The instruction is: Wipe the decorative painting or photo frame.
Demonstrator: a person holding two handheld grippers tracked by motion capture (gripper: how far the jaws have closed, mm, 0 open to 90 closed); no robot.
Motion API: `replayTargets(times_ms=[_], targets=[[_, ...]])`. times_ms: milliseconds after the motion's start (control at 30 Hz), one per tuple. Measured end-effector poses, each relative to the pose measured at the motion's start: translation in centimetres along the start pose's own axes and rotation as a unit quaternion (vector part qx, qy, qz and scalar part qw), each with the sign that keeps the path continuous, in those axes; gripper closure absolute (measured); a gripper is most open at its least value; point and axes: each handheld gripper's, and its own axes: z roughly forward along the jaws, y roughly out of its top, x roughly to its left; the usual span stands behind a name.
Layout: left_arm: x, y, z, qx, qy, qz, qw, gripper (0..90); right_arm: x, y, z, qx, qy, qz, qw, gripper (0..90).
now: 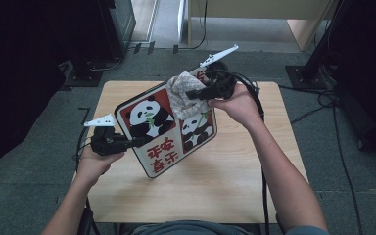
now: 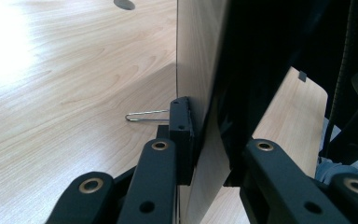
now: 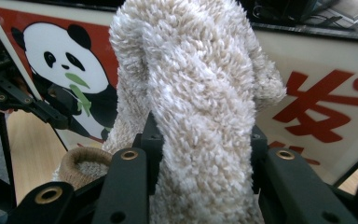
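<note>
The left gripper (image 1: 127, 142) is clamped on the edge of the panda sign (image 1: 164, 129), its jaws pinching the thin board from both faces, as the left gripper view shows edge-on (image 2: 200, 140); the sign stands tilted up off the wooden table (image 1: 225, 186), extending away from that gripper's tips toward the far side, printed face turned toward the other hand; holding it by the rim in this way appears meant to keep the whole face free and steady for wiping.

The right gripper (image 1: 196, 93) is closed on a fluffy beige cloth (image 1: 181, 95); in the right gripper view the bunched cloth (image 3: 196, 93) bulges up between and beyond the jaws, so the soft pile, not the hard tips, meets the sign (image 3: 65, 60) just ahead of them; the cloth lies against the upper part of the face, beside the panda pictures and above the red characters.

A wire clip (image 2: 147, 115) lies on the table just past the left gripper's jaw.

Judging by the pose, the wiping is under way; the lower part of the face near the left gripper likely remains to be covered.
</note>
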Motion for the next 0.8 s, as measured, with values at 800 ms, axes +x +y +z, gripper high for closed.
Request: replayTargets(times_ms=[800], targets=[[-0.1, 0.1, 0.0, 0.003, 0.000, 0.001, 1.0000, 79.9, -0.5, -3.6, 1.9, 0.006, 0.012, 0.006, 0.9999, 64.4]])
